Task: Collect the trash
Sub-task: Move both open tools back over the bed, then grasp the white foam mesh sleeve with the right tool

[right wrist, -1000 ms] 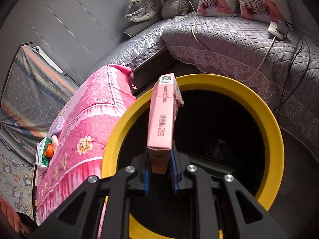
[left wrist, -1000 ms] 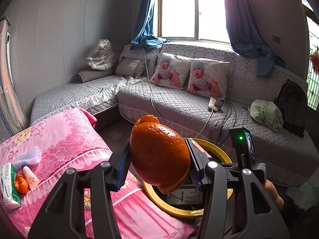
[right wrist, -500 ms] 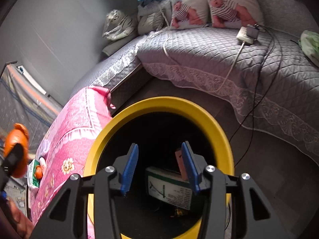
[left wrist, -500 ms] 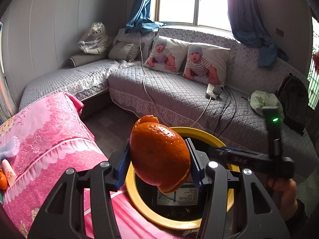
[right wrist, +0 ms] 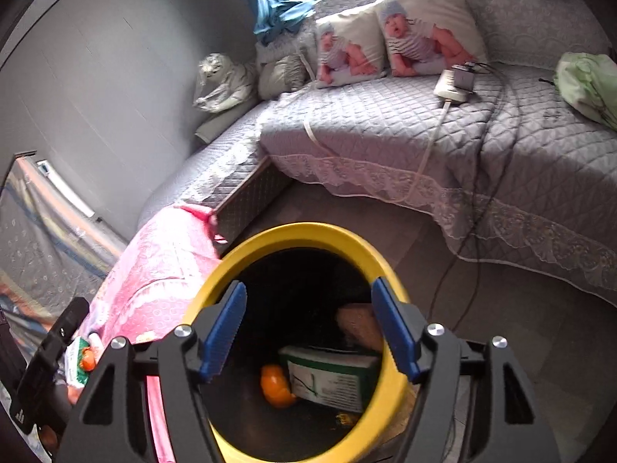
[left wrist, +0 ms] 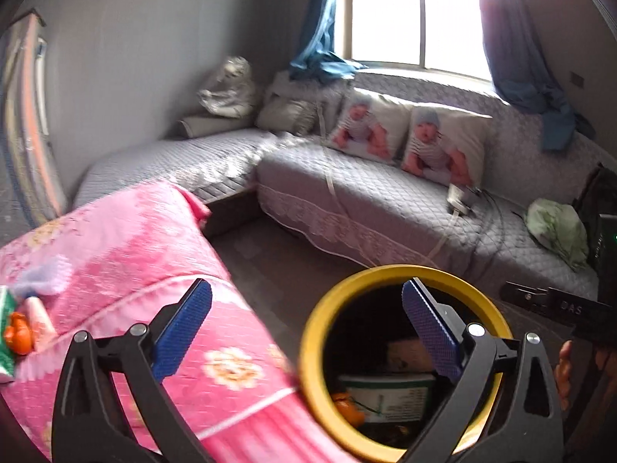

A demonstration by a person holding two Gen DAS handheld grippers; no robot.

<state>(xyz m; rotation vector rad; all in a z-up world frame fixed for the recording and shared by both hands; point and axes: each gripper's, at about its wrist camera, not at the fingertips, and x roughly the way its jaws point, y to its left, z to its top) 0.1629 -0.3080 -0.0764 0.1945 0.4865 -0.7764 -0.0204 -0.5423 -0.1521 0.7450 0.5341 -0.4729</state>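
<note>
Both tongs tilt downward over the yellow-rimmed bin (right wrist: 216, 270). Left tongs (left wrist: 306, 332) have just spread wide, empty; right tongs (right wrist: 308, 328) have been opening, empty. Orange peel (right wrist: 275, 386) lies inside.

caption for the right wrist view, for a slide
Open right gripper above the yellow bin, orange peel lying inside.

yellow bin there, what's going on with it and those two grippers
A person is clearing trash into the yellow bin with a handheld gripper in each hand. Both the left gripper and the right gripper are over it, jaws just opened and empty. The orange peel lies at the bottom beside a green and white box. More bits wait on the pink bedspread, including a green packet.
</note>
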